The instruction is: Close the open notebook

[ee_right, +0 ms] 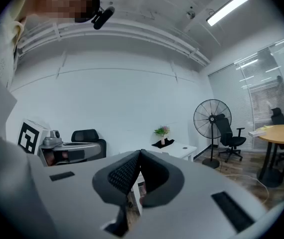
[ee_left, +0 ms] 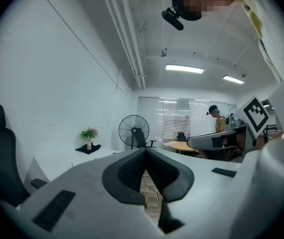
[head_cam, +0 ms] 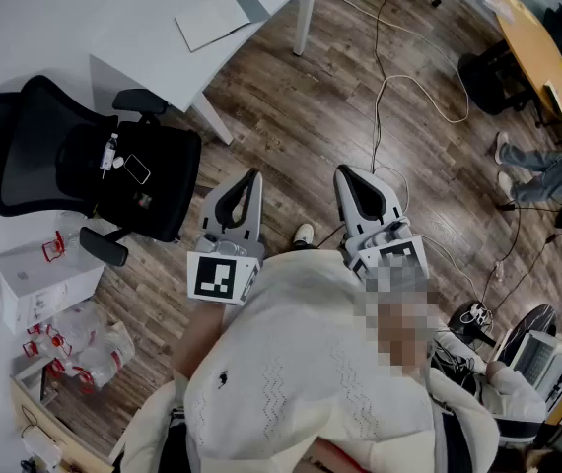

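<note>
Evidently pre-approach: holds left gripper (head_cam: 252, 177) and right gripper (head_cam: 344, 172) closed, empty, over floor, well short of notebook (head_cam: 217, 18) on bench (head_cam: 64, 18), upper left.

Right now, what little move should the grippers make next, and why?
Probably carry both toward the white table: the notebook lies near its corner, well away from the left gripper and right gripper, which are both shut and empty.

This is an office: a white desk (head_cam: 113, 28), a black swivel chair (head_cam: 84, 161) on a wood floor (head_cam: 291, 116), a round table (head_cam: 535, 42), a standing fan (ee_right: 212, 119), window blinds (ee_right: 274, 101) and strip lights (ee_left: 184, 69) overhead.
</note>
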The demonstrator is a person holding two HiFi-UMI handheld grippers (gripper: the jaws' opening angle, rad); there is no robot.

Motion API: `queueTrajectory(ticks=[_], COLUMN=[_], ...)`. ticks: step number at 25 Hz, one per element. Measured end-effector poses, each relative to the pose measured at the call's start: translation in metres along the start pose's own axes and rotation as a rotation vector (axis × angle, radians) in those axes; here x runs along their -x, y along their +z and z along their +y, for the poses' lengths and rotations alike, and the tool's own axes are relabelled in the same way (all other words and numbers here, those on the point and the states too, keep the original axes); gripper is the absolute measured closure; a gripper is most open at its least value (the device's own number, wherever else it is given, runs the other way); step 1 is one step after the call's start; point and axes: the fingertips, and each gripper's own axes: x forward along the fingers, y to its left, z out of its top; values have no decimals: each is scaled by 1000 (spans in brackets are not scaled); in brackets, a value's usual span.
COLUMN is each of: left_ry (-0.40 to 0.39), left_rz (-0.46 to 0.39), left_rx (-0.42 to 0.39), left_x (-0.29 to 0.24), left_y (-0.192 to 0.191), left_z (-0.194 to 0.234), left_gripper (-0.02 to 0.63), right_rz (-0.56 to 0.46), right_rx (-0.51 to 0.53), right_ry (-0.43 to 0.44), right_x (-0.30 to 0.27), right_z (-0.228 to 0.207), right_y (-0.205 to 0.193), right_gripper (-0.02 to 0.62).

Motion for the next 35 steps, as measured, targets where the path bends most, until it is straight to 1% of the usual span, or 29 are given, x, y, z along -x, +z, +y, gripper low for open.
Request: queueTrajectory(ticks=[9,16,19,22,24,27,32,35], left_ry=[55,86,105,117,117,97,65,55], left_rz=[-4,15,5,-4,-5,-8,-26,-21], left_rx=[-20,-19,-14,-14,-14,-24,-39,-46], left_x=[5,4,4,2,0,-7,-21,-27], left_y=[2,-4,-5,-7,-9,-8,-1,0], left_z=[-22,-33,-38,-45,-50,-60,-71,-74], left_gripper=[594,594,594,594,594,594,594,594], right_rz=[7,11,16,-3,-19,-22,-23,-15], right_rx=[26,16,16,7,0,3,-7,-18], right_ry=[56,80,86,95,93,84,41,27], right_x=[16,22,27,34,40,46,56,57], right_z=[-5,-18,-24,-29,-33,-41,-57,-64], right_y=[-1,-6,-11,-11,-10,-11,-11,-12], right_gripper=[594,594,594,594,594,594,594,594])
